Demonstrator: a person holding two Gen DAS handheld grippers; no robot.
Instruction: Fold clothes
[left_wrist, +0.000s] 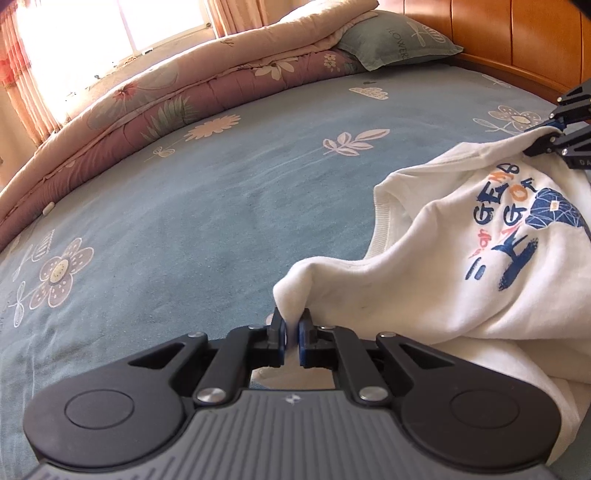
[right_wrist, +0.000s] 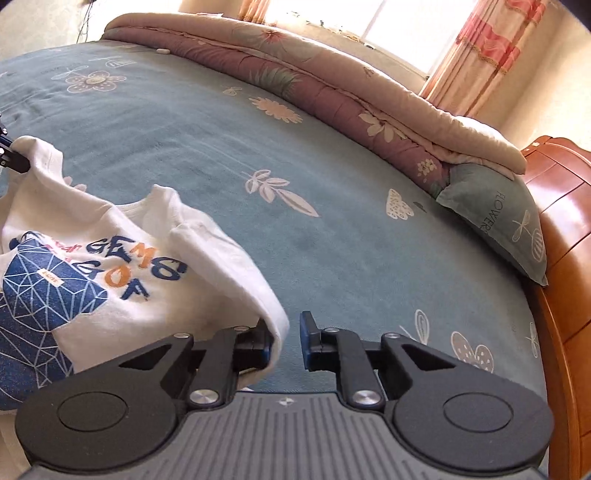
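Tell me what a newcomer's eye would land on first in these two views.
First the white T-shirt with its blue and orange print, bunched on the blue flowered bedsheet and pinched between the shut fingers of the left hand-held gripper. The right hand-held gripper stands parted, cloth draped by one finger. Behind, a folded pink quilt runs along the bed's far side under a sunlit window.

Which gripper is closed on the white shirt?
The left gripper: its fingers pinch a fold of the white shirt. The right gripper stands open, blue sheet visible between its fingers.
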